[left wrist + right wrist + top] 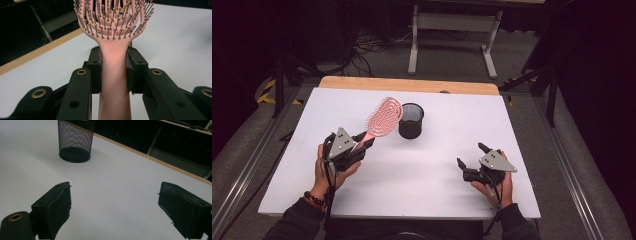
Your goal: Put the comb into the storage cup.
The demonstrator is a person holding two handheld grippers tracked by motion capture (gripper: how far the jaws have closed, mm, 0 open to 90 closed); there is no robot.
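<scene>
A pink hairbrush [383, 118] is lifted off the white table, its bristled head up and tilted toward a black mesh cup [411, 120]. My left gripper [363, 141] is shut on the brush's handle [114, 75], with both jaws pressed against its sides. The brush head [113, 17] rises ahead of the jaws. My right gripper [471, 155] rests low at the table's right, open, with nothing between its jaws. The mesh cup [75, 141] stands upright, far ahead and to the left of the right gripper [113, 207].
The white table top [442, 165] has a wooden strip [409, 84] along its far edge. Beyond it stand a grey table frame [452, 30] and cables on the floor. Metal rails run along both sides of the table.
</scene>
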